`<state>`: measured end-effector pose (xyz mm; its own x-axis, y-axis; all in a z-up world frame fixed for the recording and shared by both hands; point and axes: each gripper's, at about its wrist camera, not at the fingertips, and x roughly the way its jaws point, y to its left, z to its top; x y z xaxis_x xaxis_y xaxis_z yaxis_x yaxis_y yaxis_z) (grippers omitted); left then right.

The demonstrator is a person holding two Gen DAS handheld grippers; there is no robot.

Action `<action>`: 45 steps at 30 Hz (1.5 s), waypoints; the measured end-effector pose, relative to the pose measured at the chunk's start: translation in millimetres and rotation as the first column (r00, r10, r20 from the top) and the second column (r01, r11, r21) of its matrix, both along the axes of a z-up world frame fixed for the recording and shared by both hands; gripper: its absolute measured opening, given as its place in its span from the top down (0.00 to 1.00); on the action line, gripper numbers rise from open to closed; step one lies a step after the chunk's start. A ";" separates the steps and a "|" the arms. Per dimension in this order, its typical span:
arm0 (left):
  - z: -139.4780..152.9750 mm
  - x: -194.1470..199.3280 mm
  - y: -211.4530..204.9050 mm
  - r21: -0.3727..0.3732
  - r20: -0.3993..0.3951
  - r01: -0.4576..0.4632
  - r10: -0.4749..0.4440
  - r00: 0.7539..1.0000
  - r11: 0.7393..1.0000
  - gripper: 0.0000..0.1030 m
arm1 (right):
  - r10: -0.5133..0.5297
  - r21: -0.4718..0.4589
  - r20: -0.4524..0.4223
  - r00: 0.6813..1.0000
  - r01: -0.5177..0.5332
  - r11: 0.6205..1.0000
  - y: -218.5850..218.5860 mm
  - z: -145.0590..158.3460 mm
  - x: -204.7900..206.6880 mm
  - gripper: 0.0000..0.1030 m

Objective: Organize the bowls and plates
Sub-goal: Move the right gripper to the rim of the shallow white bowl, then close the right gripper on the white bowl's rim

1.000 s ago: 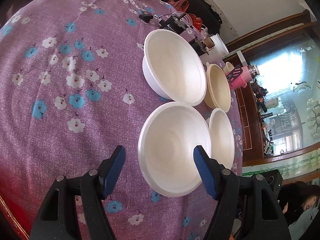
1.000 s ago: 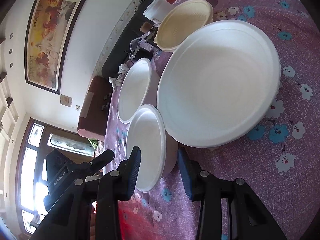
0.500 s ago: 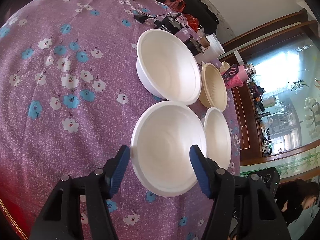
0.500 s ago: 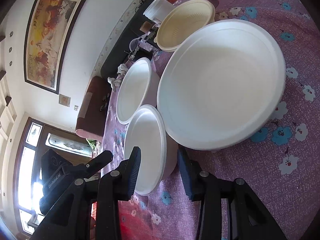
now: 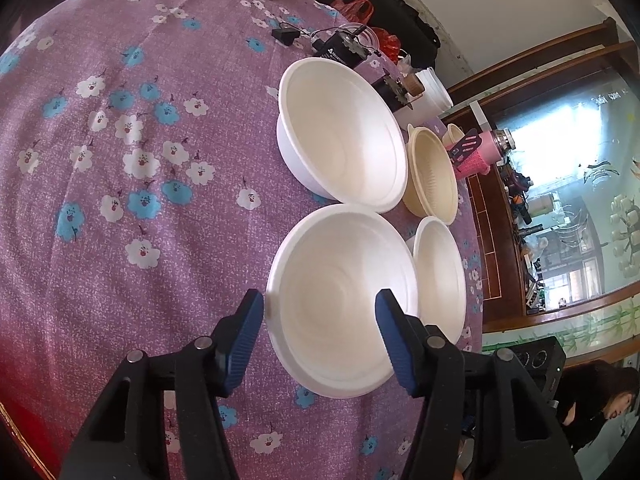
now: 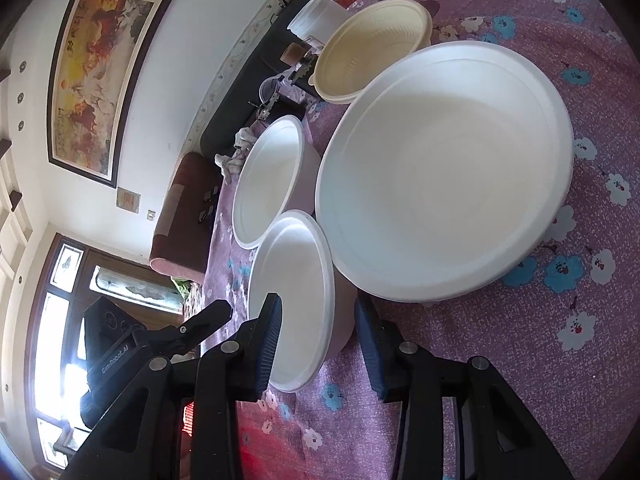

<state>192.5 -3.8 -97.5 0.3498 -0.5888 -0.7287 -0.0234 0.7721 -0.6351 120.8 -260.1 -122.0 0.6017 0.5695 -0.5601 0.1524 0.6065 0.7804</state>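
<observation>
Four bowls crowd the purple floral table (image 5: pixel 120 200). The left hand-held gripper (image 5: pixel 320 316) straddles the near white bowl (image 5: pixel 340 300), wide open; the right hand-held gripper (image 6: pixel 318 320), also wide, straddles the small white bowl's (image 6: pixel 292 292) rim.

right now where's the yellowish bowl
In the left wrist view the yellowish bowl sits far right on the purple tablecloth, touching the far white bowl, with a pink basket just behind it.

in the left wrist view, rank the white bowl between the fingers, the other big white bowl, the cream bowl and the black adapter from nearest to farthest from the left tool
1. Near white bowl: between the left tool's open fingers.
2. Far white bowl: straight beyond it.
3. Cream bowl: right of that bowl, about as far; too close to call.
4. Black adapter: behind the far white bowl, farthest.
</observation>
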 end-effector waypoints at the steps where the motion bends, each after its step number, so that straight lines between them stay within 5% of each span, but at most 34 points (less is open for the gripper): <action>1: -0.4 0.4 -0.1 0.001 -0.001 -0.001 0.001 1.000 1.000 0.44 | 0.000 0.000 0.001 1.000 0.000 1.000 -0.1 0.4 0.3 0.60; 7: -3.2 1.4 -1.3 0.003 -0.007 0.000 0.000 1.000 1.000 0.44 | 0.001 0.000 0.003 1.000 -0.001 1.000 0.0 1.4 1.1 0.60; 19: -5.5 1.8 -2.2 0.035 -0.002 0.001 -0.001 1.000 0.999 0.63 | -0.016 -0.043 0.007 1.000 0.016 0.999 0.9 1.9 2.9 0.92; 33: -6.8 -2.2 2.9 0.094 0.005 -0.019 0.019 1.000 0.995 0.86 | -0.021 -0.079 0.011 1.000 0.022 0.997 1.3 1.0 1.5 0.93; 45: -4.8 -6.5 1.4 0.146 0.026 -0.025 0.022 0.999 0.989 0.93 | -0.021 -0.082 0.013 1.000 0.022 0.996 1.2 0.8 1.0 0.93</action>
<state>186.0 -2.4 -102.3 0.3812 -0.4682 -0.7972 -0.0283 0.8560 -0.5162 121.8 -258.9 -121.2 0.6201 0.5086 -0.5974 0.1572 0.6655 0.7297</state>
